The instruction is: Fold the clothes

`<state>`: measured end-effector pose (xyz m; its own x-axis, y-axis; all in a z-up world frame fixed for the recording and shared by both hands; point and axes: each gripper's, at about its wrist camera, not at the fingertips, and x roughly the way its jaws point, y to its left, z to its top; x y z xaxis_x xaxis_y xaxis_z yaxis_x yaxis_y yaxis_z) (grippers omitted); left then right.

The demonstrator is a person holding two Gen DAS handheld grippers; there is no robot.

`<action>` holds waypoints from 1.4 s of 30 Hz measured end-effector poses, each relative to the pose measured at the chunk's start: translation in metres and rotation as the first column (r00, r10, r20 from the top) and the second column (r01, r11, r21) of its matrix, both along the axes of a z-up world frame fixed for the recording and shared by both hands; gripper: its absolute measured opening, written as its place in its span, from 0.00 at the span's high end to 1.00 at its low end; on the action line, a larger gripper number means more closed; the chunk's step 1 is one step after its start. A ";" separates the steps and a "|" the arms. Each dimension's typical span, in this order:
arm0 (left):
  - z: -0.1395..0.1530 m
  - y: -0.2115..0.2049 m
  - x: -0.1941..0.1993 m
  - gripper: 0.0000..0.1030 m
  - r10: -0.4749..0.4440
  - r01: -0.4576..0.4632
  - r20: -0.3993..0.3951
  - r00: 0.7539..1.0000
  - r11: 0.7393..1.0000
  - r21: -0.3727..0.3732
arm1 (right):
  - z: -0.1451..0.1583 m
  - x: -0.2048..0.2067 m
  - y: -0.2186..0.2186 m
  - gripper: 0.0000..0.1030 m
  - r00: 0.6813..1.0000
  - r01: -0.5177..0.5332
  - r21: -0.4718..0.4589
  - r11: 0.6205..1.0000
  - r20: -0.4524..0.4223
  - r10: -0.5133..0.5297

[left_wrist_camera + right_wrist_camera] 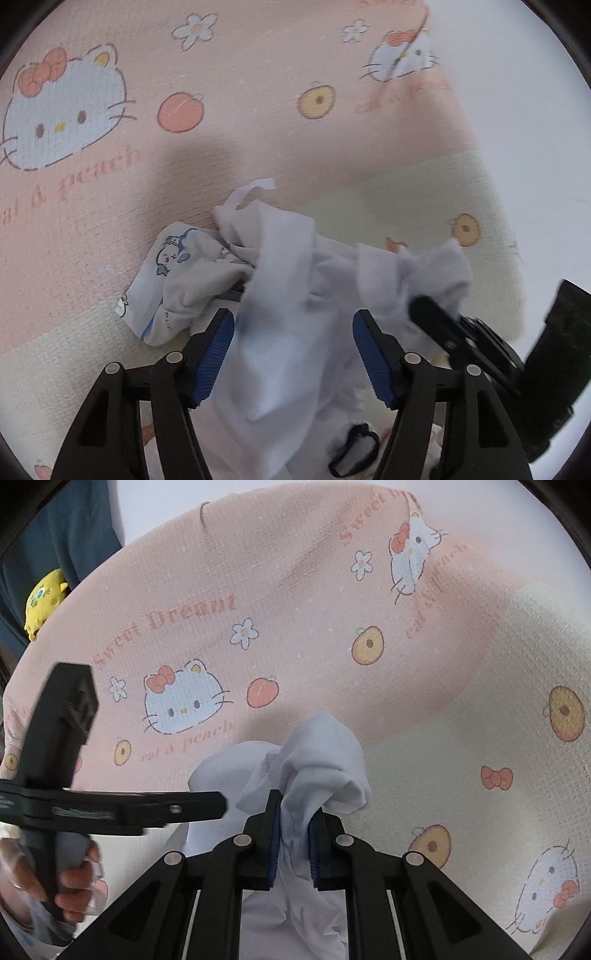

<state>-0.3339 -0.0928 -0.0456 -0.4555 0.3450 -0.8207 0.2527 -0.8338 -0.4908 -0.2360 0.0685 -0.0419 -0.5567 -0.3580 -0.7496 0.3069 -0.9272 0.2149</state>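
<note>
Gripping fingers, right: the right gripper (293,840) has its blue ribbed pads pinched tight on a bunched fold of the white garment (317,760), the cloth squeezed between them and puffing out above the tips.
Left fingers: the left gripper (293,354) stands well apart, its blue pads on either side of a hanging band of the white garment (280,295); whether either pad touches the cloth is unclear.
Cloth: thin, soft, white fabric, crumpled into loose folds; one part carries a small blue cartoon print (173,258), and a narrow white tag loop (255,188) sticks up at the far edge.
Lie of the garment: bunched with no clear long axis, partly lifted, partly resting on the bed sheet (229,110).
Sheet: textured weave, pink and pale cream bands, printed with cats, peaches and flowers.
Beyond: a hand (74,882) grips the left tool's handle; a yellow plush toy (44,598) sits at the sheet's far edge.
</note>
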 end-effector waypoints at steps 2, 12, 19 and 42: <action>-0.002 0.001 -0.001 0.37 0.008 -0.008 0.012 1.000 0.999 -0.052 | -0.002 -0.002 0.001 0.89 1.000 0.004 0.004 1.000 0.014 -0.004; -0.001 0.021 -0.016 0.71 -0.135 0.126 -0.047 0.990 0.979 -0.162 | -0.041 -0.016 0.017 0.89 0.990 0.045 -0.109 0.993 0.140 -0.030; -0.023 0.024 -0.012 0.89 -0.126 0.125 -0.008 0.992 0.991 -0.040 | -0.091 -0.022 0.023 0.89 0.929 0.099 -0.240 0.966 0.370 -0.003; 0.014 0.007 0.054 0.89 -0.069 0.076 -0.035 0.997 0.956 0.282 | -0.087 0.013 0.008 0.88 0.846 0.194 -0.544 0.816 0.514 0.141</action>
